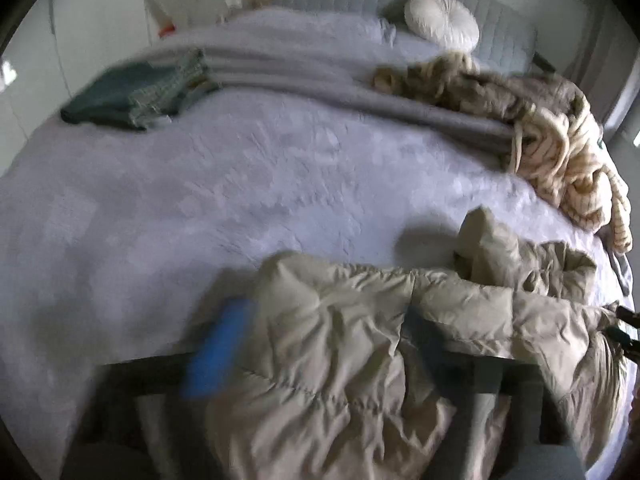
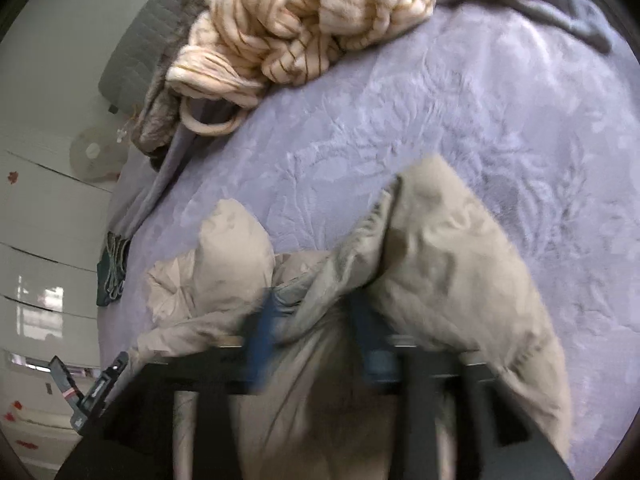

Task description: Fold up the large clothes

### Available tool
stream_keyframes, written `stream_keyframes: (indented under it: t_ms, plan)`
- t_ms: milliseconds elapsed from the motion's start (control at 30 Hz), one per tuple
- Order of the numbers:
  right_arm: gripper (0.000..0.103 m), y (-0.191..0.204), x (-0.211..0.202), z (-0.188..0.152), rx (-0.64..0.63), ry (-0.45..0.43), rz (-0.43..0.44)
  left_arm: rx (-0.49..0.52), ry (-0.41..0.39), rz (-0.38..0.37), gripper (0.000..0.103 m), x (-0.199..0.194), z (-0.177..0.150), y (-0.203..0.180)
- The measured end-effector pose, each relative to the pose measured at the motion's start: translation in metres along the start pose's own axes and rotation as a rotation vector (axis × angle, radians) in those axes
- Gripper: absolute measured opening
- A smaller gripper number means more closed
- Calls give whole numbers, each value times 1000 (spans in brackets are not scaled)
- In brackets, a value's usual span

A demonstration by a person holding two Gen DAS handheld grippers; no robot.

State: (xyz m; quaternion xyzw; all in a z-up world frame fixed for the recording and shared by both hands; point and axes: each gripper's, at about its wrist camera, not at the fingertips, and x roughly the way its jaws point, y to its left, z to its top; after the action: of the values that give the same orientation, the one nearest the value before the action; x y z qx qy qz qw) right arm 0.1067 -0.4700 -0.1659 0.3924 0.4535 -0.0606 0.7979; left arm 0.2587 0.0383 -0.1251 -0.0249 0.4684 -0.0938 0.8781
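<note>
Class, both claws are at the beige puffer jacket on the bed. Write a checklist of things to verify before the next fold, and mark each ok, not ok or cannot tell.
1. Left claw has jacket fabric between its fingers: ok, though blur hides whether they are clamped on it.
2. Right claw grips the beige puffer jacket: ok, fabric is bunched between its fingers.
3. Jacket lies flat for folding: not ok, it is crumpled and heaped.
4. Bare purple bedspread ahead to lay the jacket on: ok.
5. Cream chunky knit lies apart from the jacket: ok.
6. Folded dark green garment out of the way: ok, at the far left.
</note>
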Motion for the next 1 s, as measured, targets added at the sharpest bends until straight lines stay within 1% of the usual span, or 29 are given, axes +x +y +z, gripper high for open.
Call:
stream_keyframes:
  t_ms: [33,100,200,233,267,300,333,367,433,500,533,567,600,633,667,700,800,867,900,967,1000]
  plan:
    - [70,2,-8,-1,-8,-20,9,18,-18,-12,90,-8,-1,-2]
    - [70,4,-16,-2,-17,-30,7,42,-9,-20,90,-16,-2,-7]
    - [70,6,-26,-10,-11,-29,26,59,-8,-81,90,-31,-9,-18]
    - [65,7,-28,-15,-16,-20,35,71,-6,-98,90,-36,-13,-23]
    - [57,9,-30,-21,-30,-11,36,85,-5,-116,85,-41,-18,-29]
    - [35,11,-31,-28,-51,4,29,98,1,-134,75,-45,-24,-36]
    - [26,14,-30,-35,-73,21,18,109,13,-149,73,-48,-29,-42]
    - [24,17,-31,-42,-91,30,13,115,24,-170,73,-51,-36,-49]
    - [20,23,-33,-58,-128,49,34,119,38,-223,73,-59,-52,-62]
    - [20,32,-34,-75,-176,65,55,136,55,-270,73,-65,-68,-76]
    - [20,37,-33,-81,-201,71,66,163,61,-287,73,-65,-79,-87]
    - [20,45,-31,-91,-240,79,74,193,62,-283,73,-63,-88,-96]
    - [20,49,-29,-97,-264,84,74,226,65,-259,73,-57,-98,-105]
    - [20,56,-22,-107,-304,99,61,243,69,-239,73,-51,-105,-111]
    - [20,60,-11,-115,-338,114,29,250,74,-220,73,-40,-111,-116]
    - [20,60,-2,-119,-360,120,6,243,77,-205,73,-30,-115,-118]
    - [11,55,19,-118,-394,105,-38,220,71,-185,73,-8,-110,-118]
    - [5,52,29,-113,-391,99,-43,226,62,-164,73,5,-103,-119]
    - [0,49,36,-108,-388,95,-50,232,60,-157,73,11,-100,-119]
    - [0,46,43,-101,-384,94,-56,229,79,-142,73,20,-92,-119]
    - [0,47,44,-98,-371,100,-56,213,93,-149,73,20,-85,-119]
